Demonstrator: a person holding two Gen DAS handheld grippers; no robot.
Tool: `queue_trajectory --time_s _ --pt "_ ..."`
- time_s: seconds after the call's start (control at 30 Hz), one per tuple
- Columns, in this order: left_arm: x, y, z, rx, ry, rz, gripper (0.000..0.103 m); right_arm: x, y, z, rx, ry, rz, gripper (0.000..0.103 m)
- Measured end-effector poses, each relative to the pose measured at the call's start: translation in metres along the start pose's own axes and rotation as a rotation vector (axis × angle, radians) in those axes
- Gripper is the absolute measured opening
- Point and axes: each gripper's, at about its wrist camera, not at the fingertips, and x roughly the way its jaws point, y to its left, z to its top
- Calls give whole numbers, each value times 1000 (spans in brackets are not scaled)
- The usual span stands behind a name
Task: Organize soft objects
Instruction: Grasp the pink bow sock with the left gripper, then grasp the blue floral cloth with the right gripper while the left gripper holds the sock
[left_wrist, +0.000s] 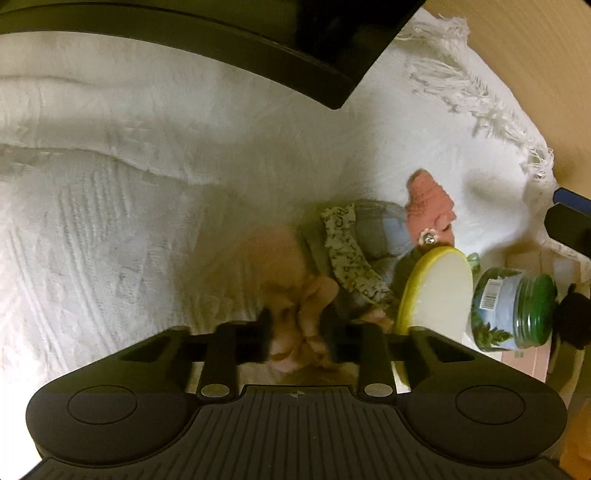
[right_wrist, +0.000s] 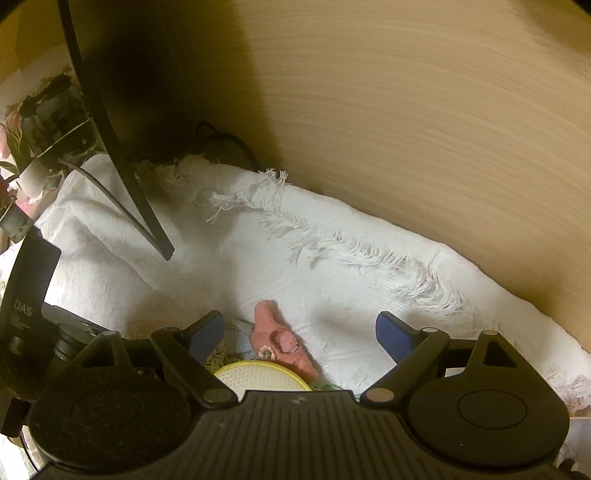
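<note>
A white fringed blanket (right_wrist: 280, 258) covers the surface beside a wooden wall (right_wrist: 424, 122); on it lies a soft doll (left_wrist: 332, 266), pale limbs blurred, grey dress and pink knit hat (right_wrist: 275, 334); the left gripper (left_wrist: 301, 332) tilts steeply down, jaws clenched on the doll's pale limb; the right gripper (right_wrist: 299, 334) hovers just over the hat, jaws spread, holding nothing; a yellow-rimmed disc (left_wrist: 436, 288) and green-lidded jar (left_wrist: 513, 310) sit just beside.

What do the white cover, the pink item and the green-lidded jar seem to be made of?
White cover: woven cotton-like cloth, matte, with raised ribs and a frayed fringe. Pink item: soft knit or felt, fuzzy surface, with a small flower button. Jar: probably glass or glossy plastic, printed with leaves and a barcode sticker; its ridged green lid looks like plastic.
</note>
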Motion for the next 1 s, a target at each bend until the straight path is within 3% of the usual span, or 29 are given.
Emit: queue_trajectory --time_s 0.1,0.3,0.37,0.43,0.57,0.67,0.73,0.87,0.93,0.97,1.0 --pt "-10 6 -5 -14 -58 -14 20 -2 1 2 -3 -4 4 90" --pt "-65 35 -22 -64 -285 -61 19 -2 4 8 33 28 45 90" --pt "-80 46 -30 -73 -344 -32 19 8 10 9 38 68 59 90" --pt "-95 51 -40 -37 -391 50 19 21 17 10 48 111 67 90" --pt "-101 62 -55 32 -400 172 19 55 32 13 71 199 48 90" --pt "-89 74 -65 5 -383 174 19 81 50 11 6 225 -51 90" --pt "-85 77 -73 -4 -411 165 21 100 59 5 -21 269 -116 90" --pt "-82 79 -79 -19 -448 145 24 124 63 -8 2 322 -146 90" --pt "-80 75 -82 0 -462 152 26 126 65 -9 3 305 -159 85" --pt "-79 73 -85 8 -471 159 26 124 67 -9 0 294 -162 75" --pt "-79 74 -89 17 -484 167 27 121 70 -9 -19 280 -168 57"
